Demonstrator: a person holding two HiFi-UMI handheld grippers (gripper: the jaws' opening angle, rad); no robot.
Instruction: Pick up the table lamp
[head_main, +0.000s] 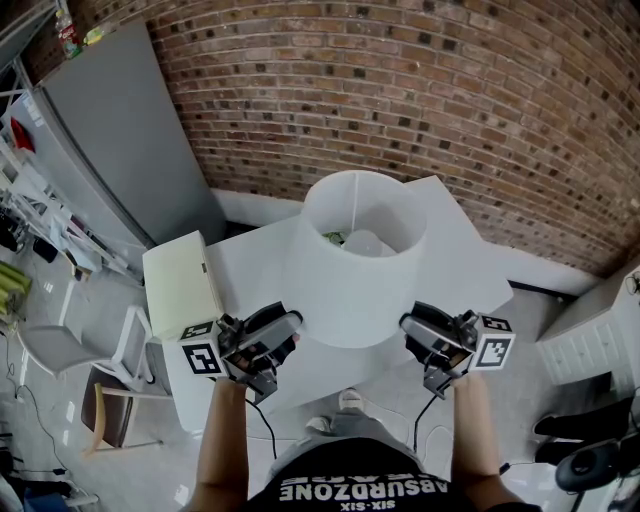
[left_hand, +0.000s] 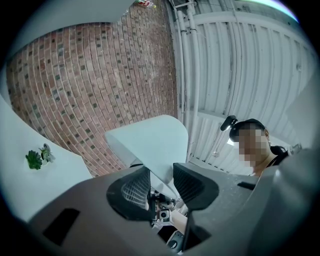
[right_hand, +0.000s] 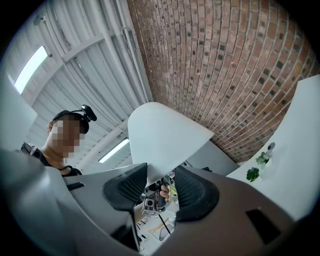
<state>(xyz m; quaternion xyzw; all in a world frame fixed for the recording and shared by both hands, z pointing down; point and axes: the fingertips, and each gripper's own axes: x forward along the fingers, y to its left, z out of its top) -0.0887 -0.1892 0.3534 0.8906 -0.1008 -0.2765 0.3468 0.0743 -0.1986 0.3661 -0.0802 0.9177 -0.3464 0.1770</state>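
Head view: you look steeply down at a white lamp (head_main: 352, 300). Its round shade (head_main: 365, 215) is open at the top and fills the middle of the frame above a white tabletop (head_main: 465, 265). The shade hides the base, so you cannot tell if the lamp touches the tabletop. Your left gripper (head_main: 291, 327) meets the shade's lower rim on the left and your right gripper (head_main: 407, 326) meets it on the right. A brick wall (head_main: 400, 90) runs behind.

Left gripper view: the camera tilts up. The left gripper (left_hand: 161, 172) has its jaws clenched on the shade's thin lower edge, and the lamp (left_hand: 150, 142) rises as a white wedge from between them. The brick wall (left_hand: 90, 90) is on the left, with a small plant (left_hand: 34, 160) on a white ledge.

Right gripper view: the right gripper (right_hand: 161, 172) likewise grasps the shade's rim, and the lamp (right_hand: 165, 135) fans up between its jaws. The brick wall (right_hand: 225, 65) stands to the right, with a plant (right_hand: 252, 174) below it.
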